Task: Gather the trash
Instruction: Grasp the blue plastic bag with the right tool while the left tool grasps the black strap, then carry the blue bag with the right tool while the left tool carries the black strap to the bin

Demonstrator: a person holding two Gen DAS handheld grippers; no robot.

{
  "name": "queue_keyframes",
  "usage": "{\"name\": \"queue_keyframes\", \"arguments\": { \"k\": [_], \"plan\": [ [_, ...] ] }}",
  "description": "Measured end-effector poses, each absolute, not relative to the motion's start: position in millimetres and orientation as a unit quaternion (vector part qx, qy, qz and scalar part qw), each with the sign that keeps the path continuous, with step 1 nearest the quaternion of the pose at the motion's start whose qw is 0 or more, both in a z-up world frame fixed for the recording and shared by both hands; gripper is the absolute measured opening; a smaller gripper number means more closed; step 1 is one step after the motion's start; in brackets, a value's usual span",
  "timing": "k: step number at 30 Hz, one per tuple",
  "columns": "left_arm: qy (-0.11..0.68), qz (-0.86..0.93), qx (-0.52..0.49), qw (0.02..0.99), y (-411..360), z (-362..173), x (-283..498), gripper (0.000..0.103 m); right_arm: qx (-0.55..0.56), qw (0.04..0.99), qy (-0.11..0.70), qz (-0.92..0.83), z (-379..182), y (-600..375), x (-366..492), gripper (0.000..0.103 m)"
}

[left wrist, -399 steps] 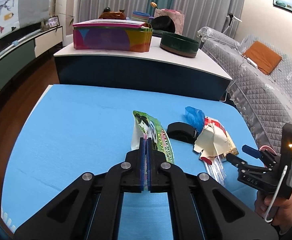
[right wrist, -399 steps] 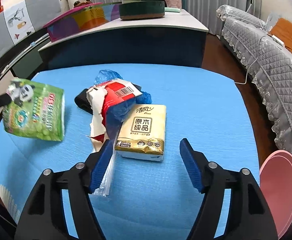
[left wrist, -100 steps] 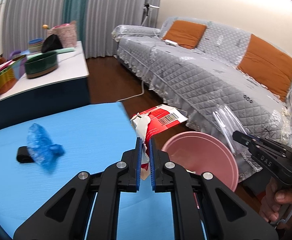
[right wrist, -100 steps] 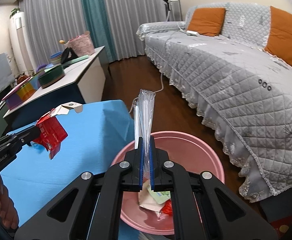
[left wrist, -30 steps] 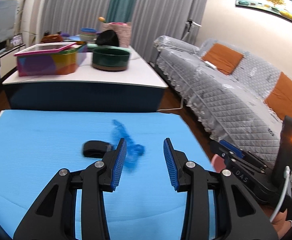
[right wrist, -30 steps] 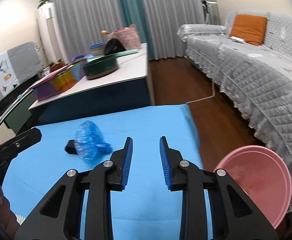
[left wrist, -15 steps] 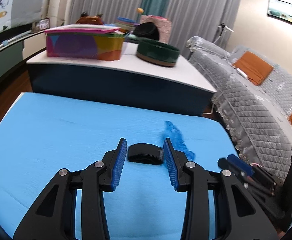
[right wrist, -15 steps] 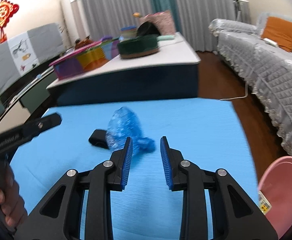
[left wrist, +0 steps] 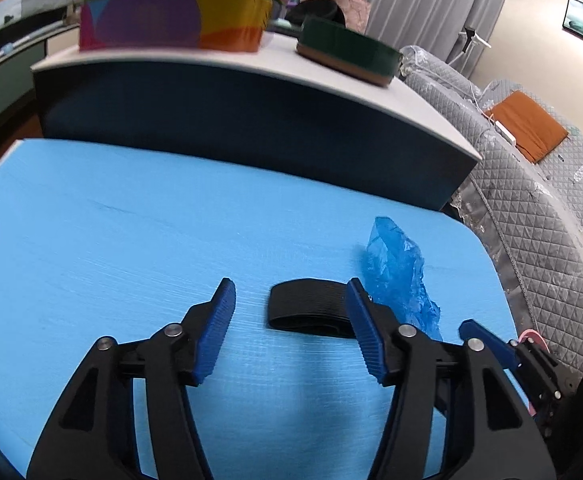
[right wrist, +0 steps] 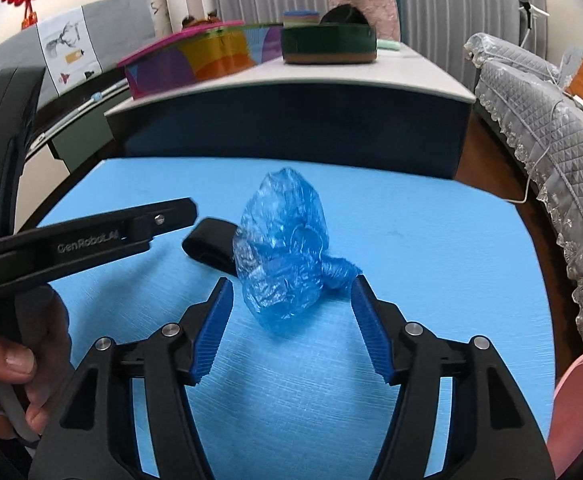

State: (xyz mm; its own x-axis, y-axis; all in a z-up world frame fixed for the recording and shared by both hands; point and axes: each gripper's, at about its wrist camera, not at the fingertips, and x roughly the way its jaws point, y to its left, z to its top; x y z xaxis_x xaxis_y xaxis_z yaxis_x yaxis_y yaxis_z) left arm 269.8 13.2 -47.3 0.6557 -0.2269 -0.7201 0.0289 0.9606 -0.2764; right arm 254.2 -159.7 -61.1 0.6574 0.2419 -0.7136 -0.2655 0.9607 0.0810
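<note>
Two pieces of trash lie on the blue table (left wrist: 111,248): a black band (left wrist: 307,310) and a crumpled blue plastic cover (left wrist: 399,276) beside it on the right. My left gripper (left wrist: 291,320) hovers just short of the band, its jaws opening with nothing pressed between them. In the right wrist view the blue cover (right wrist: 283,252) sits just ahead of my right gripper (right wrist: 291,320), whose jaws are opening too, apart from the plastic. The band (right wrist: 209,246) peeks out behind the cover. The left gripper's black finger (right wrist: 91,236) reaches in from the left.
The pink bin (right wrist: 579,408) stands off the table's right edge. Behind the table a white counter (left wrist: 251,56) carries a colourful box (left wrist: 171,20) and a green bowl (left wrist: 347,54). A grey quilted sofa (left wrist: 539,200) runs along the right. A hand (right wrist: 23,364) holds the left tool.
Both grippers moved down and closer to the table, and both opened wider. The black band now sits ahead of the left jaws and the blue cover ahead of the right jaws.
</note>
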Motion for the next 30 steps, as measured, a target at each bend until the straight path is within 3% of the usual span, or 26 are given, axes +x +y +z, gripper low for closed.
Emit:
{"name": "queue_keyframes", "arguments": {
  "k": [1, 6, 11, 14, 30],
  "plan": [
    [0.411, -0.072, -0.121, 0.901, 12, -50, 271, 0.057, -0.018, 0.909, 0.392, 0.137, -63, -160, 254, 0.055],
    [0.437, -0.073, -0.113, 0.89, 4, -63, 275, 0.056, -0.023, 0.908, 0.399, 0.126, -67, -164, 255, 0.021],
    [0.438, -0.076, -0.108, 0.889, 3, -63, 273, 0.026, -0.026, 0.911, 0.395, 0.117, -64, -173, 253, 0.005],
    [0.436, -0.08, -0.097, 0.891, 1, -60, 271, 0.012, -0.029, 0.914, 0.389, 0.114, -59, -176, 249, 0.003],
    [0.382, -0.094, -0.065, 0.917, -14, -7, 228, 0.009, -0.024, 0.931, 0.356, 0.079, -23, -209, 208, 0.002]
  ]
}}
